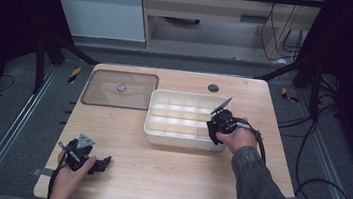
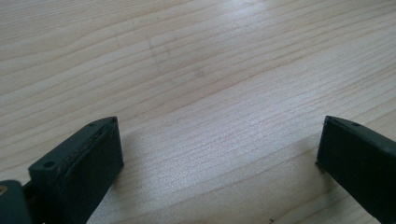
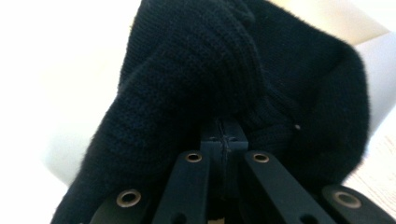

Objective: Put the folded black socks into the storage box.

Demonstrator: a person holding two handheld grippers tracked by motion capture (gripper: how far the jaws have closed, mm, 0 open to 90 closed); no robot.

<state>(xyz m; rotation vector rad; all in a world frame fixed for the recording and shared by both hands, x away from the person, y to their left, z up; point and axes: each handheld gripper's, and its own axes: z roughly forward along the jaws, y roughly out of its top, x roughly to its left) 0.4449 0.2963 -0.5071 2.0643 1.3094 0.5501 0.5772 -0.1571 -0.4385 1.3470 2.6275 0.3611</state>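
— Gripping a black knitted cloth (image 3: 243,79), the right tongs (image 3: 223,140) are pinched fully together on a fold of it; the right gripper view has the knit bunched up over the closed tips, with white plastic behind it.

— And where is that over the surface?

— At the right end of the white divided tray (image 1: 160,134), which sits right of centre on the wooden surface (image 1: 165,179). In the high view the right tongs (image 1: 215,130) point down at the near right compartments, so I judge the cloth is at or just inside one of them. Whether it touches the tray floor I cannot tell.

— What about the other hand?

— The left tongs (image 2: 219,154) stand wide apart with nothing between them, just bare wood grain. In the high view the left tongs (image 1: 101,164) lie low at the near left corner of the surface, well apart from the tray.

— So how far along is it?

— The tray's clear lid (image 1: 120,89) lies off, flat on the far left of the surface beside the tray, so opening looks done. The cloth is held, not released; the compartments I can see look bare. Letting go of the cloth in its compartment is left, and likely putting the lid back on.
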